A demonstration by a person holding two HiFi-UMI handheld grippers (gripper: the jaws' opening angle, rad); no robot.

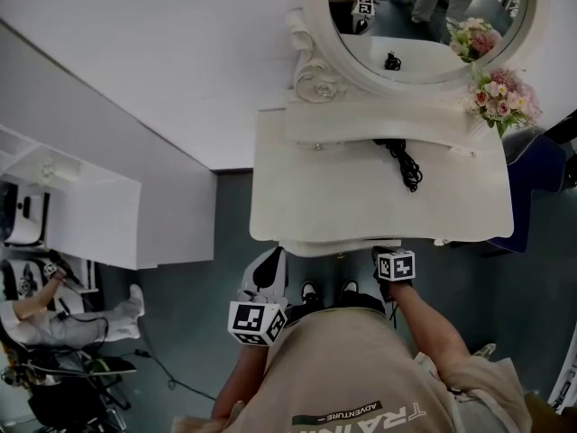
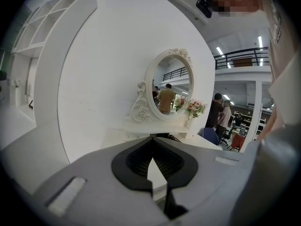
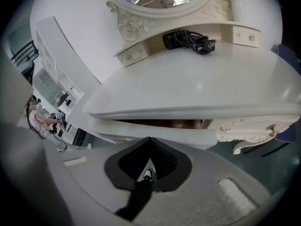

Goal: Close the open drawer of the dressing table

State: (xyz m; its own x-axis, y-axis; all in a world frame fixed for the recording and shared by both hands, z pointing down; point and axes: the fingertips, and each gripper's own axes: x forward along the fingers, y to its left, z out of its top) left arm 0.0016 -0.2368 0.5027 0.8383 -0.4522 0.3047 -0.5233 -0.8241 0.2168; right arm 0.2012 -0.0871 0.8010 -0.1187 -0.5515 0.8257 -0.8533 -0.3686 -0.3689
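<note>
The white dressing table stands in front of me, and its wide front drawer is pulled out a little under the top. In the right gripper view the drawer front shows below the tabletop edge, with a dark brown gap above it. My right gripper is shut on nothing, close in front of the drawer's right part. My left gripper hangs at the table's front left corner, also shut and empty. Seen along the left gripper, the table lies a short way ahead.
A black cable lies on the tabletop below the oval mirror, with pink flowers at the right. A blue chair stands right of the table. A white shelf unit and a seated person are at left.
</note>
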